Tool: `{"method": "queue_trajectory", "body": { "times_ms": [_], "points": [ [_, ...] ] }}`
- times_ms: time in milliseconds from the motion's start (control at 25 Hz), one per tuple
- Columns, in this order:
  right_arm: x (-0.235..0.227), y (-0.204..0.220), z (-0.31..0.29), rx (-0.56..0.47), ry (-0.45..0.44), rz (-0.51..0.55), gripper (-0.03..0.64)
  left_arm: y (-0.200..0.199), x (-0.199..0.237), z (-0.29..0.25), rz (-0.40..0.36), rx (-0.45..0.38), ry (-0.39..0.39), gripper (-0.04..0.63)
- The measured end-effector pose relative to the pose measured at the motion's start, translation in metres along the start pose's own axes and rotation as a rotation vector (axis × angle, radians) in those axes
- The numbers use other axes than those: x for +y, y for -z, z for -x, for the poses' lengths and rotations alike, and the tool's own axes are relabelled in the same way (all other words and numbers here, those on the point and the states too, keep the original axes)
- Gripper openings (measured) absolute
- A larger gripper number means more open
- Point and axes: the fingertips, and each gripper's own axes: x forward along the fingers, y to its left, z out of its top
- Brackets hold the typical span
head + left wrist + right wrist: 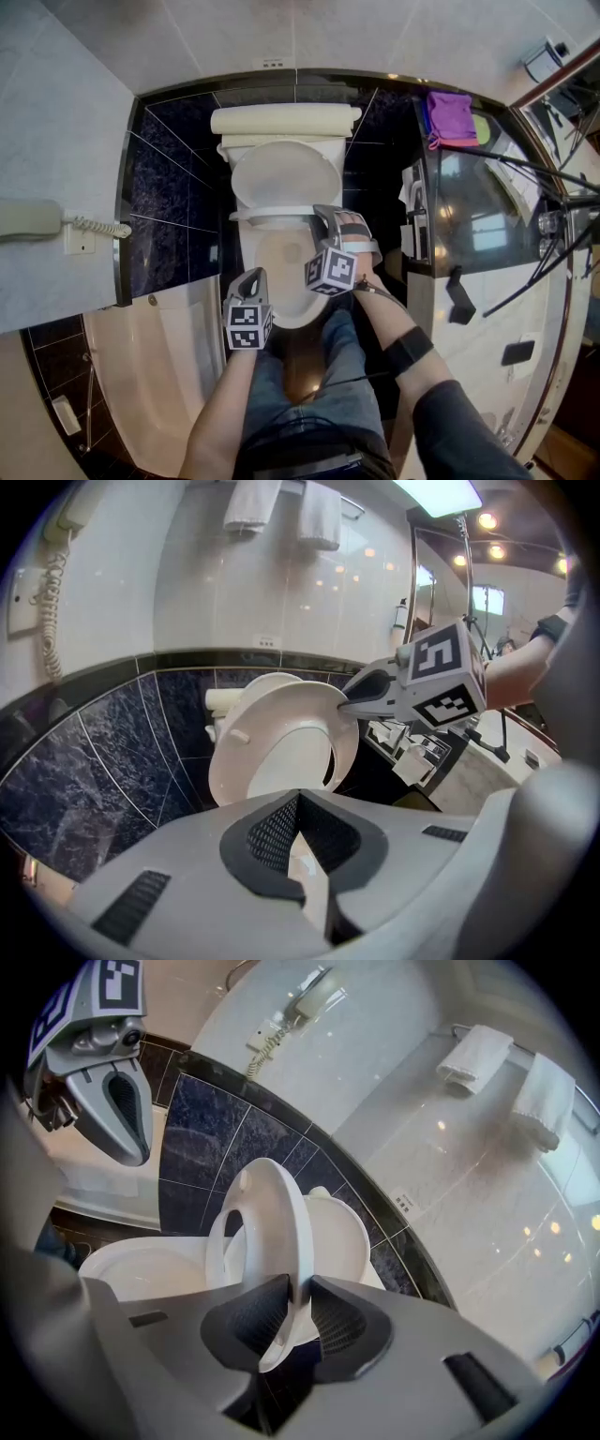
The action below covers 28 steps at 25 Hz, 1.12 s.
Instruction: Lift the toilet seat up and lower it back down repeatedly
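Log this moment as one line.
right gripper: shut on toilet seat rim | toilet seat: raised off bowl | left gripper: shut, empty

Bathroom: toilet (274,255), bathtub (155,380), wall phone (30,219), hanging towels (475,1057), dark veined tiles (167,183).

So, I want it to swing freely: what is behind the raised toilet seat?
The upright lid, standing apart from the toilet seat that the right gripper clamps. The seat covers the lid's lower part.
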Motion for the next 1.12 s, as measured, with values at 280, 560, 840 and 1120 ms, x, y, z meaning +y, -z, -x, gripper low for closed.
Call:
{"method": "queue_trajectory", "body": {
  "times_ms": [280,560,840,1120],
  "points": [
    [0.058,0.01,0.039,0.018,-0.012,0.061,0.091,0.029,-0.004,-0.006,0.012,0.005,0.011,0.0],
    [0.11,0.018,0.063,0.03,-0.03,0.109,0.086,0.049,-0.012,-0.015,0.025,0.006,0.036,0.0],
    [0.154,0.032,0.08,0.063,-0.059,0.137,0.089,0.066,-0.017,-0.009,0.028,0.0,0.037,0.0],
    [0.189,0.044,0.09,0.093,-0.084,0.167,0.099,0.102,-0.027,-0.003,0.036,0.044,0.062,0.0]
  ]
}}
